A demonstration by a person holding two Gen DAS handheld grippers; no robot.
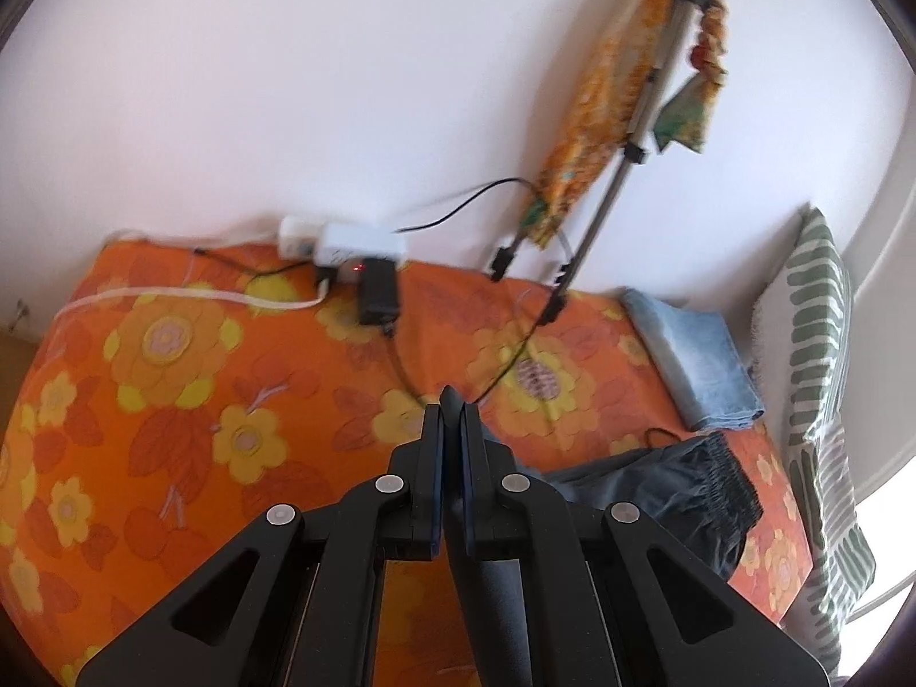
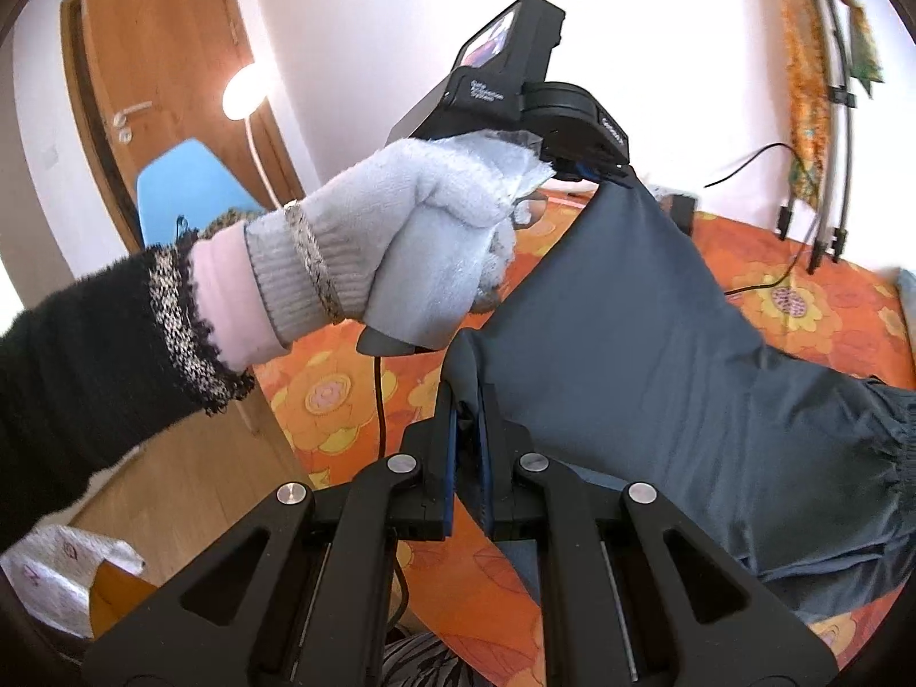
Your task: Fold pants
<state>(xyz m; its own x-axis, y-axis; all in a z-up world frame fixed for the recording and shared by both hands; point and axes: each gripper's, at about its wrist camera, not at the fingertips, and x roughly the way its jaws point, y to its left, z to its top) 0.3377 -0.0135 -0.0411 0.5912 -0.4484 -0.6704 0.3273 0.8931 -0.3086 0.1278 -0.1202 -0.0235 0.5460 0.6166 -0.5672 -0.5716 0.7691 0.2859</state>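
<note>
The dark grey pants (image 2: 658, 343) are held up over the orange flowered bed (image 2: 830, 297). My right gripper (image 2: 466, 401) is shut on one edge of the fabric. My left gripper (image 2: 601, 172), held in a gloved hand (image 2: 412, 240), is shut on another edge higher up, and the cloth is stretched between the two. In the left wrist view the left gripper (image 1: 452, 401) has its fingers closed on a thin dark edge, and the elastic waistband (image 1: 721, 475) rests on the bed at lower right.
A folded light blue cloth (image 1: 698, 355) lies near the striped pillow (image 1: 818, 378). A power strip (image 1: 343, 240), a black adapter (image 1: 378, 286) and cables lie at the bed's far edge. A tripod with orange cloth (image 1: 618, 114) leans on the wall. A wooden door (image 2: 160, 68) is at left.
</note>
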